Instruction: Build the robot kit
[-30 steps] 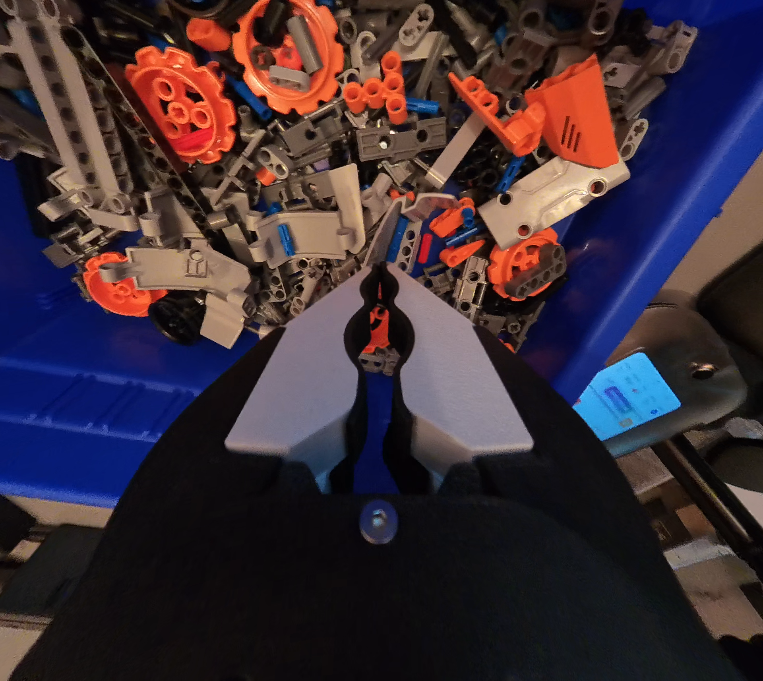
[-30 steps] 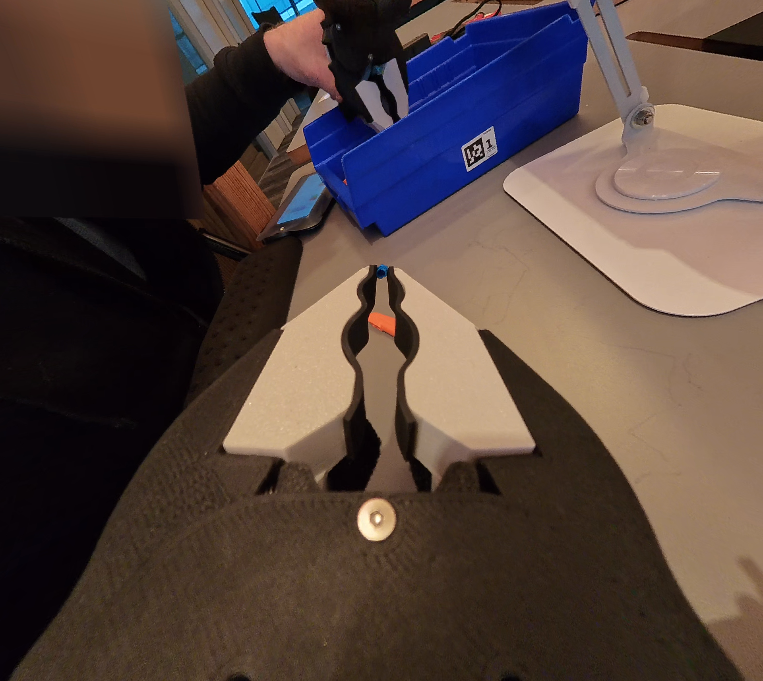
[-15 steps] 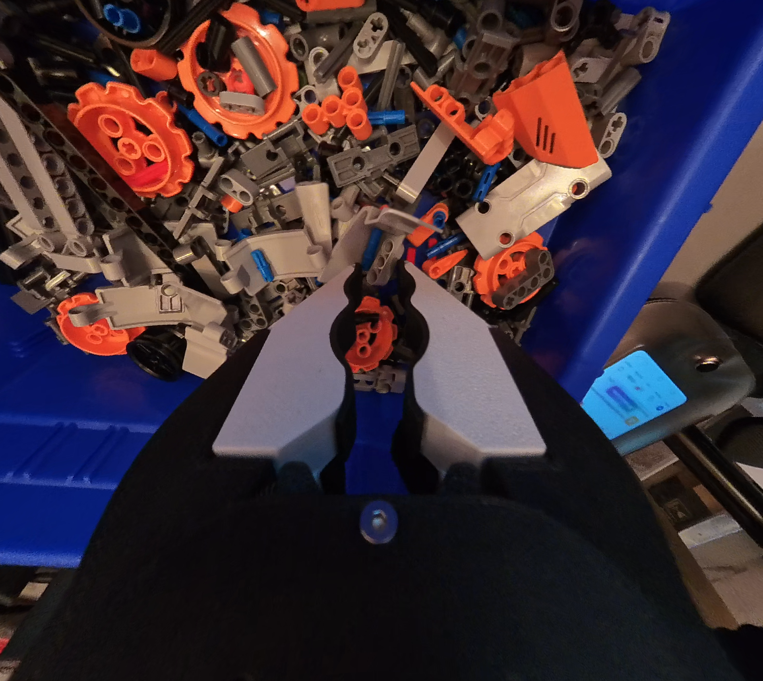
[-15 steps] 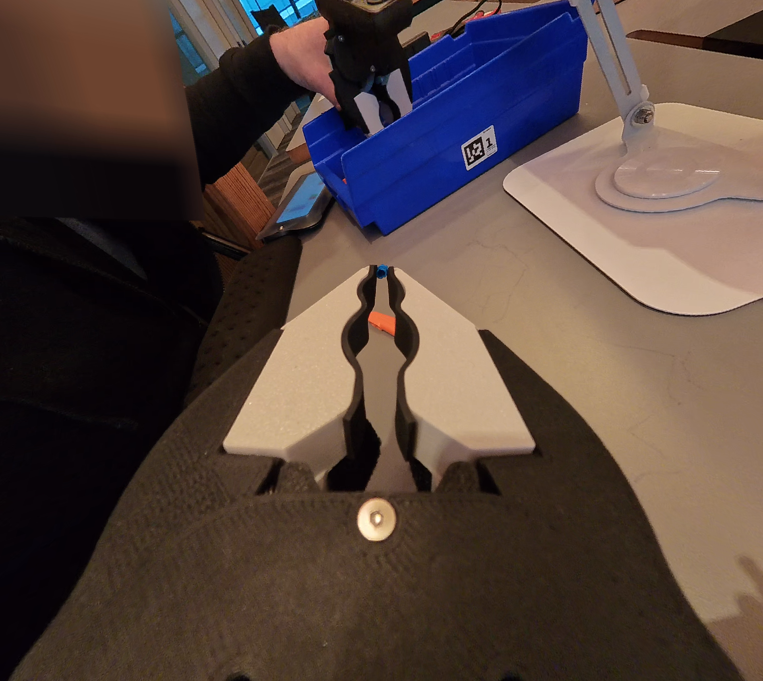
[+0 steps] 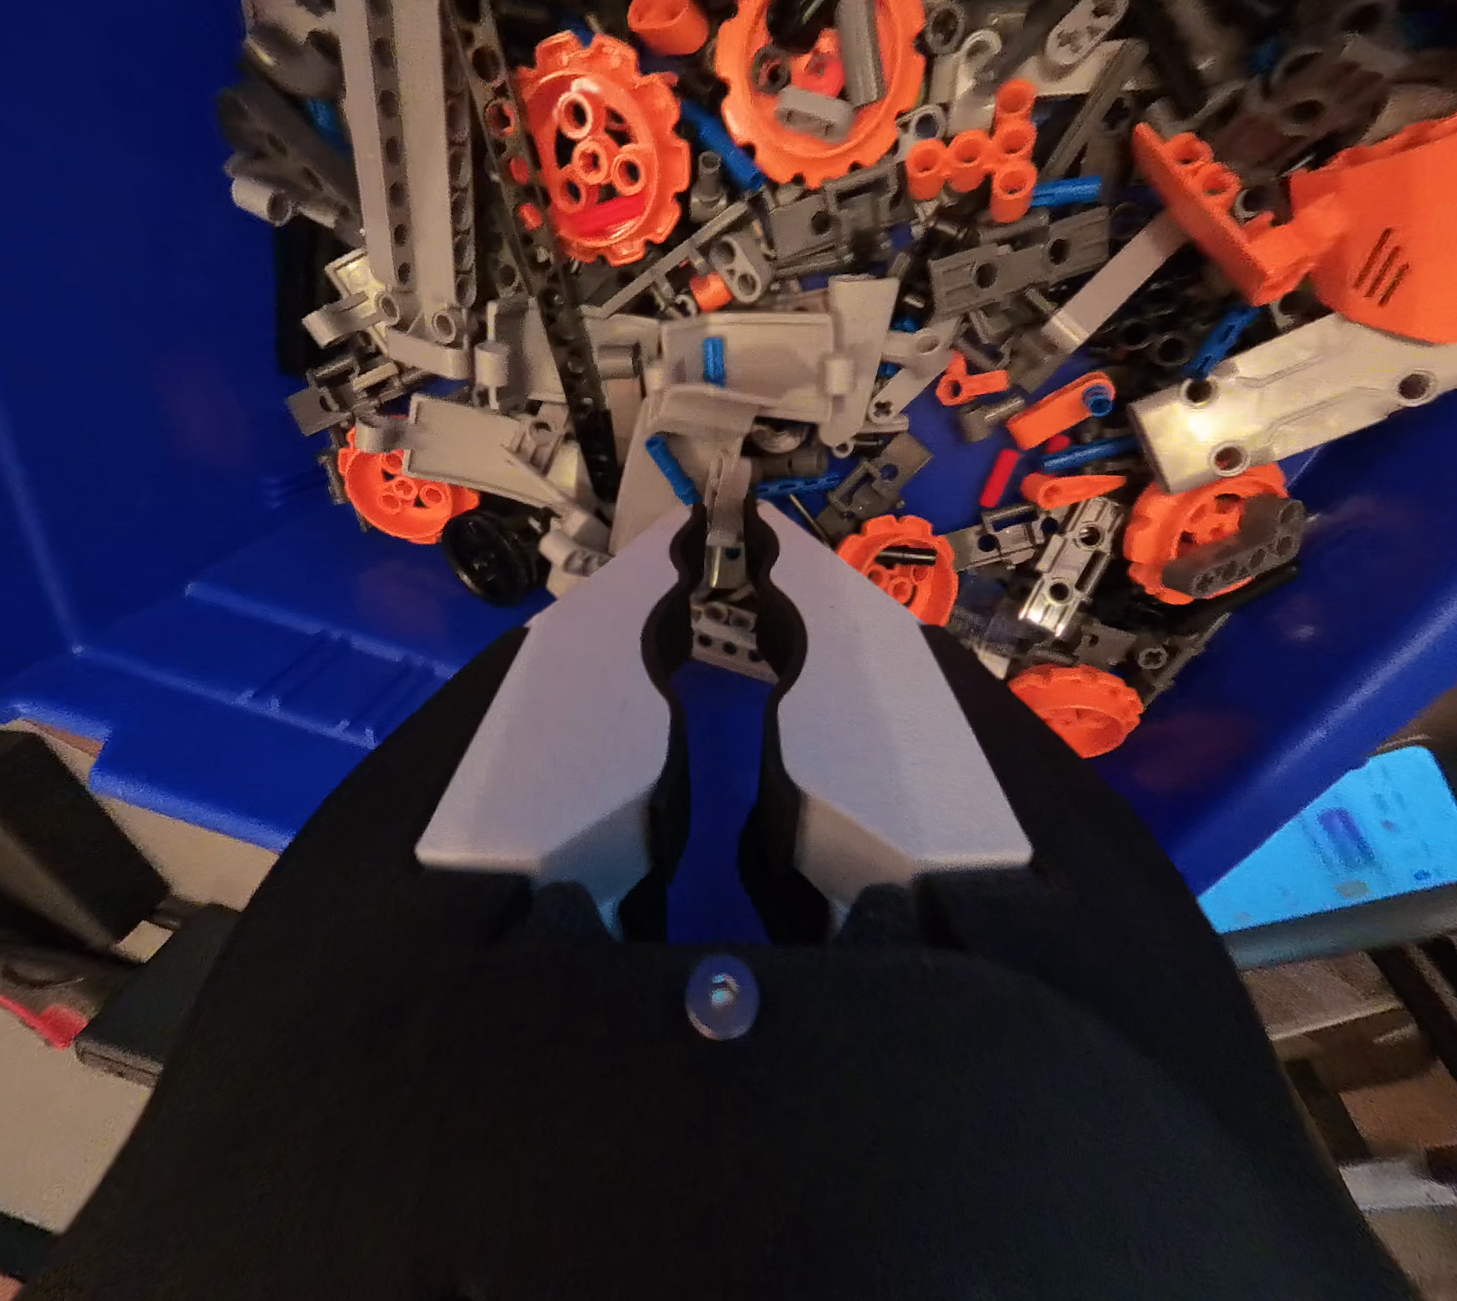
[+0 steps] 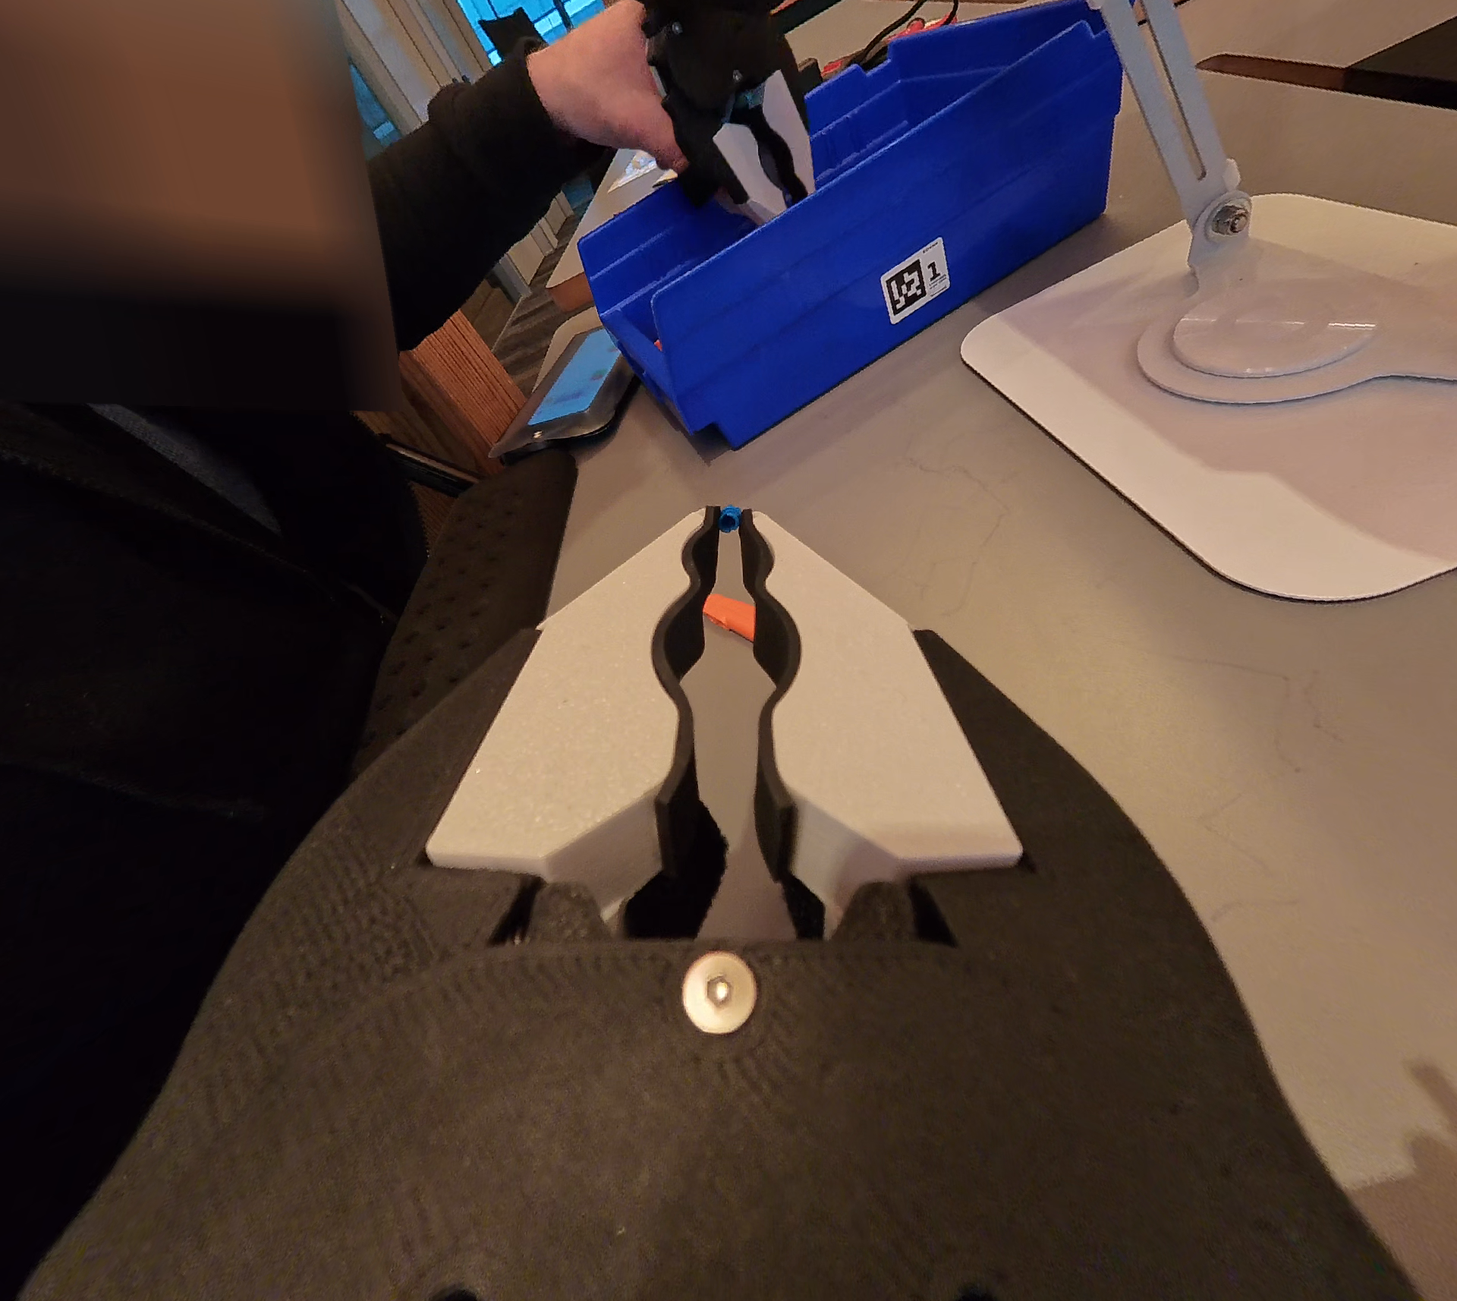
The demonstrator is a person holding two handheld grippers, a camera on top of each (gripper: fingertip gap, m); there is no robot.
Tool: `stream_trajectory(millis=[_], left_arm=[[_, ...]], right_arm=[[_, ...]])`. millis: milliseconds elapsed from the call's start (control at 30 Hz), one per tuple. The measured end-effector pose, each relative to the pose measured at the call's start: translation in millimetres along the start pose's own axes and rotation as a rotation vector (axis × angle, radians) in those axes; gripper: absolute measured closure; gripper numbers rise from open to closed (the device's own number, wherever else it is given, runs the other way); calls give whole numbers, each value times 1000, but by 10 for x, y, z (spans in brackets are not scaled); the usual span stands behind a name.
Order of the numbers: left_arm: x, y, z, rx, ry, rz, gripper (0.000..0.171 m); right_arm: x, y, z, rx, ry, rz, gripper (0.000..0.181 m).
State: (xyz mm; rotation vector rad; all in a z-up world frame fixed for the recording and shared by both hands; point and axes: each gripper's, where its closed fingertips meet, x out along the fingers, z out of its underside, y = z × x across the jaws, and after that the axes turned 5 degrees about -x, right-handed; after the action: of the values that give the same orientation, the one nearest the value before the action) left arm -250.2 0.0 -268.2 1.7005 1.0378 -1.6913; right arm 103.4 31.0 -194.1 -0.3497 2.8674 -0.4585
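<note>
My left gripper (image 5: 727,515) is down in a blue bin (image 5: 197,640) over a pile of orange, grey, black and blue construction-toy parts. Its fingers are closed on a thin light grey part (image 5: 725,514) that sticks up from the near edge of the pile. A small orange toothed wheel (image 5: 899,569) lies just right of the tips. In the right wrist view a hand holds the left gripper (image 6: 761,191) inside the bin (image 6: 867,285). My right gripper (image 6: 729,520) is above the grey table (image 6: 1025,711), shut on a small blue pin (image 6: 729,519). An orange piece (image 6: 729,612) shows through the gap behind the tips.
A white stand with a flat base (image 6: 1301,443) sits right of the bin. A lit tablet (image 6: 568,396) lies at the bin's near left end and also shows in the left wrist view (image 5: 1340,845). The person's dark sleeve (image 6: 473,183) reaches over from the left. The tips of one gripper are about 35 cm away from the tips of the other. The orange piece (image 6: 729,612) sits 12 cm or so from the ends of my right fingers.
The left gripper opened, moved left along the pile's near edge and closed on the light grey part. The right gripper has stayed still with the blue pin.
</note>
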Motion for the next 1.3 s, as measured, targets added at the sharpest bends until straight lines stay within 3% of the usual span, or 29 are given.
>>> stream_trajectory(millis=[200, 400, 567, 867, 1300], left_arm=[[-142, 112, 22, 35, 31, 32, 143], [-321, 766, 19, 188, 43, 265, 140], [-195, 1093, -29, 251, 16, 325, 137], [0, 1124, -141, 244, 39, 301, 139], [-82, 717, -23, 167, 26, 201, 144]], right_arm=[[-1, 4, 2, 0, 0, 2, 178], [6, 13, 17, 1, -5, 4, 178], [7, 19, 27, 1, -10, 7, 178], [7, 34, 39, 7, -11, 8, 178], [5, 37, 38, 7, -12, 8, 178]])
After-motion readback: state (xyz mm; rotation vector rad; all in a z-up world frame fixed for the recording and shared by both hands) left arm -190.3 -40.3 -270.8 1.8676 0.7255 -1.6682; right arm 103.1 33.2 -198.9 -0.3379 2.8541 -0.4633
